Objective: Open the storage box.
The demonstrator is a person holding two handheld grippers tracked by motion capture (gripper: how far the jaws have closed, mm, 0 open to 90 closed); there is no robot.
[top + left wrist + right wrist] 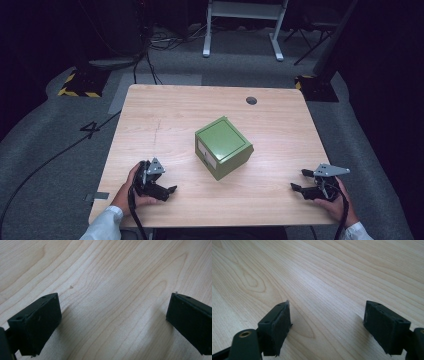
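Both grippers — left (162,186), right (303,181) — flank green box (223,146), fingers spread.

Left hand (131,190) holds the left gripper (167,192) low at the near left of the desk (165,107), jaws spread wide, nothing between them. Right hand (340,202) holds the right gripper (299,181) near right, jaws likewise apart, empty.
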